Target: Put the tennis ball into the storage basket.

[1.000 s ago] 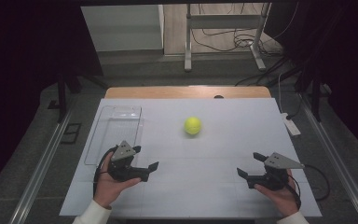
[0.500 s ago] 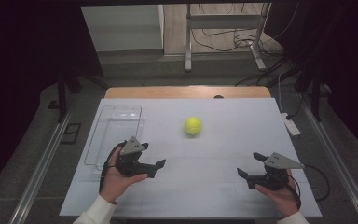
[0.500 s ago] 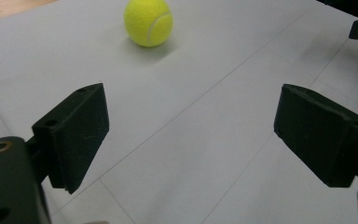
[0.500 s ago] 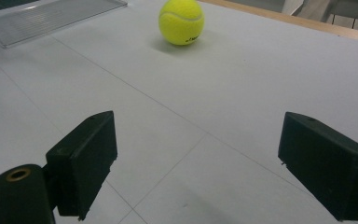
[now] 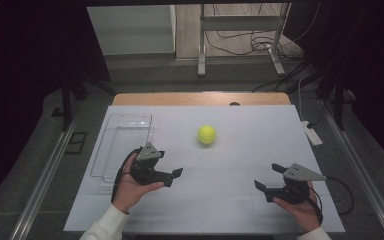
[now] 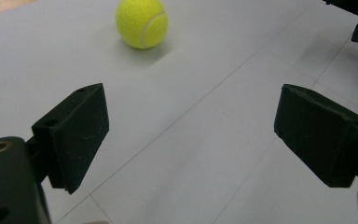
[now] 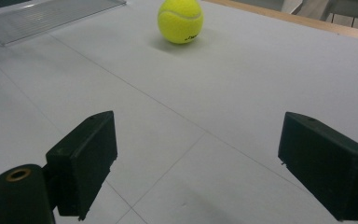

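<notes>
A yellow tennis ball rests on the white table, a little past its middle. My left gripper hovers at the near left, open and empty, with the ball ahead and slightly left of its jaws. At the near right my right gripper is also open, nothing between its jaws, and the ball lies well beyond them. A clear plastic tray lies flat just left of the left hand.
A white power strip sits off the table's right edge. A wooden strip borders the far edge. The tray shows at the upper left of the right gripper view. Metal stand legs rise behind the table.
The left hand has carried its gripper to the right and a little forward, toward the ball. The right gripper and the ball have stayed where they were.
</notes>
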`<action>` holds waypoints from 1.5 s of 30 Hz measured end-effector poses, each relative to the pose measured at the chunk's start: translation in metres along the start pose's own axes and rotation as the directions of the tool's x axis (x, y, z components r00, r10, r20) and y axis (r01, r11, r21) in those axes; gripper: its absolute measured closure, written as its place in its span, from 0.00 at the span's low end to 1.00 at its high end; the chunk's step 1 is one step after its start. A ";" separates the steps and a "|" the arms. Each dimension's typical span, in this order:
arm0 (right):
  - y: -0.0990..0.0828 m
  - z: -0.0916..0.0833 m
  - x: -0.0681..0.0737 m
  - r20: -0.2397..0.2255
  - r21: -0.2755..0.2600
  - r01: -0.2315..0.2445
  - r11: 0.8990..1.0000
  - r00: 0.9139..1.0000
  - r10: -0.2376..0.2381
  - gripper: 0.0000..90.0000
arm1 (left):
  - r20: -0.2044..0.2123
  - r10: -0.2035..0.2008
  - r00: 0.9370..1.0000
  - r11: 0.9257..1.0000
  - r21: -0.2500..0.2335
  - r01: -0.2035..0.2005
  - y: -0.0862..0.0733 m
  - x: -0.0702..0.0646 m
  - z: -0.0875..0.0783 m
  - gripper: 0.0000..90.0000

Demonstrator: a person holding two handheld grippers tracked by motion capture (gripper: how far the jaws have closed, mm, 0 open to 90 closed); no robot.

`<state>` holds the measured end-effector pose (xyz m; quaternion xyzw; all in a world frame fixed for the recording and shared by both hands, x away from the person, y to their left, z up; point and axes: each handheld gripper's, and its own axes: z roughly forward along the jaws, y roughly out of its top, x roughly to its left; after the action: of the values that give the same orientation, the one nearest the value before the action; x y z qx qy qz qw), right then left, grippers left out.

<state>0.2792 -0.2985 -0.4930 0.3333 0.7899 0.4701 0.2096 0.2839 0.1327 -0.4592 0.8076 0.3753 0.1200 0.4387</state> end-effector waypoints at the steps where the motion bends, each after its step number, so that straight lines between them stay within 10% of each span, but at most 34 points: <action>1: 0.000 0.000 0.000 0.000 0.001 0.000 1.000 1.000 0.000 0.13 | 0.001 0.003 1.000 1.000 0.001 -0.003 0.001 0.000 0.001 0.12; 45: -0.001 0.000 -0.001 0.004 0.003 -0.003 1.000 1.000 0.003 0.13 | 0.030 0.036 0.999 0.996 0.079 -0.038 0.034 -0.010 0.050 0.12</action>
<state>0.2793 -0.2992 -0.4935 0.3355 0.7899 0.4685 0.2099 0.3204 0.0836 -0.4597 0.8328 0.3584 0.1015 0.4095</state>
